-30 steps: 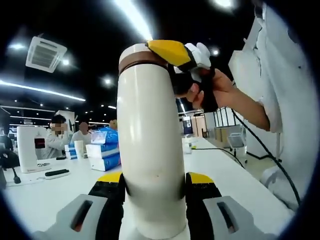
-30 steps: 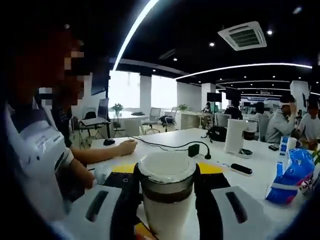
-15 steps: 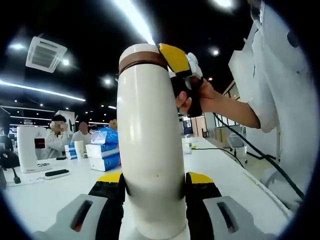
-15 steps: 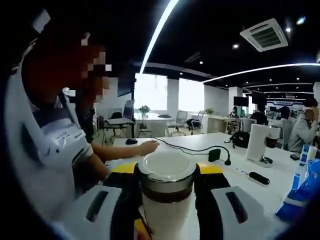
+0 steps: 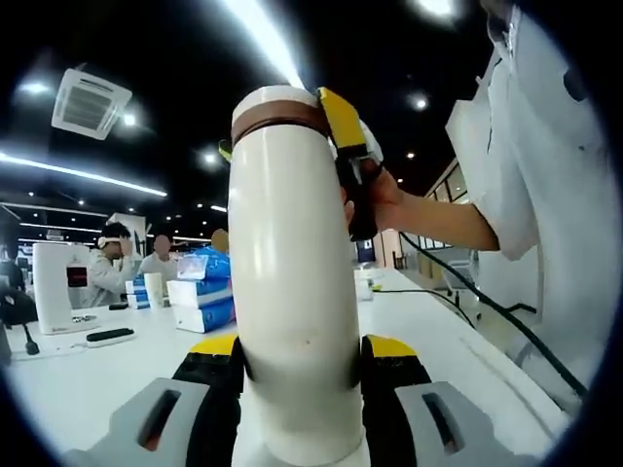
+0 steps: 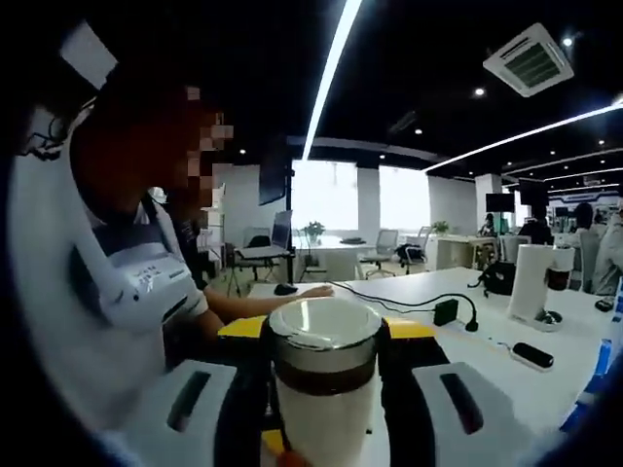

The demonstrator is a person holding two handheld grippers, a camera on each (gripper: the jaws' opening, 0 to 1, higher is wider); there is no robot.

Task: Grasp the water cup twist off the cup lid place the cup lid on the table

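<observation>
A tall cream water cup (image 5: 292, 292) stands upright, with my left gripper (image 5: 297, 345) shut on its lower body, black-and-yellow jaws on either side. Its lid (image 5: 277, 102), cream with a brown band, tops the cup. My right gripper (image 5: 341, 117) comes in from the right in a person's hand, one yellow jaw tip pressed on the lid's side. In the right gripper view the lid (image 6: 324, 336) sits between the jaws of my right gripper (image 6: 326, 329), which is shut on it. The cup body (image 6: 321, 423) runs down below.
A white table (image 5: 438, 341) lies under the cup. On it are blue-and-white boxes (image 5: 202, 302), a white appliance (image 5: 54, 287) and a black cable (image 6: 409, 297). A person in white stands close on the right (image 5: 555, 195). Other people sit at the far desks.
The right gripper has turned around the lid, its yellow tip swinging from the top toward the side. The right view has rolled with it. The left gripper and cup body stayed still.
</observation>
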